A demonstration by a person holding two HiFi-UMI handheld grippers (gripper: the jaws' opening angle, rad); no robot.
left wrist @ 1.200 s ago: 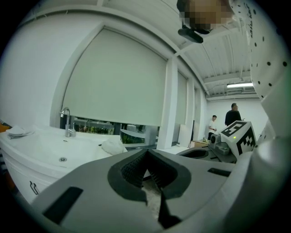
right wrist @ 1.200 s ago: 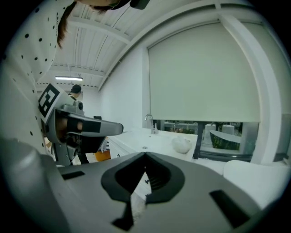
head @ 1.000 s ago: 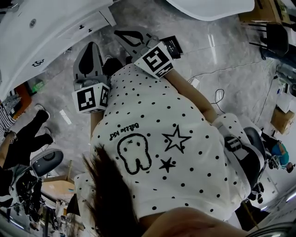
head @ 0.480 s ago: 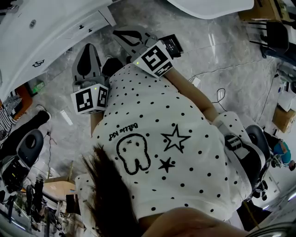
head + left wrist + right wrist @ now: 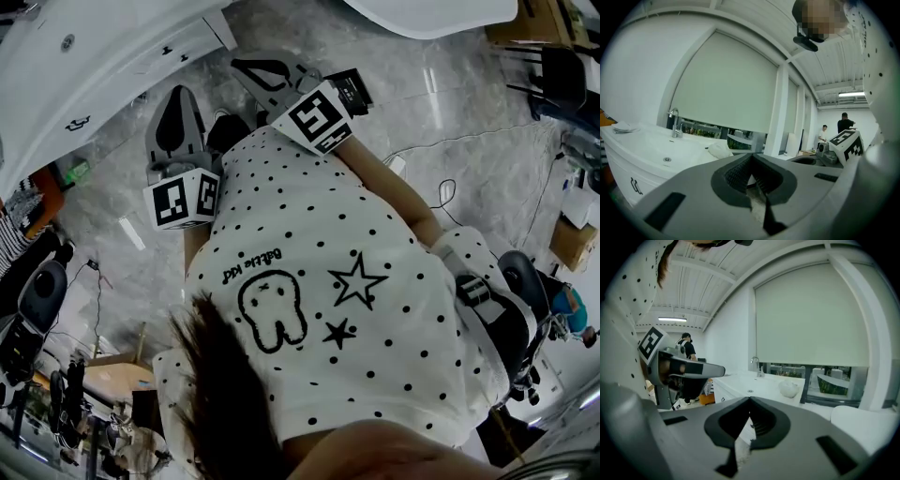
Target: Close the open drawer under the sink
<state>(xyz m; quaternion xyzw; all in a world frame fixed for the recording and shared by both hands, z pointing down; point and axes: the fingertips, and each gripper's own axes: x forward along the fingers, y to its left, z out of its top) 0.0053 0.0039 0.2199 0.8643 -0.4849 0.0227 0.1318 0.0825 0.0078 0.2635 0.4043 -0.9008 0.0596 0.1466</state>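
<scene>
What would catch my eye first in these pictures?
A white polka-dot shirt with a cartoon and stars fills the head view's middle. Above it, the left gripper and right gripper, grey with black-and-white markings, point over a marble floor, both shut. A white sink counter crosses the upper left.

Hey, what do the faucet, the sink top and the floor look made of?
The faucet: likely polished metal, from its silvery shine. The sink top: smooth glossy white, maybe ceramic or acrylic. The floor: polished grey stone or stone-look tile, veined, reflecting light streaks.
</scene>
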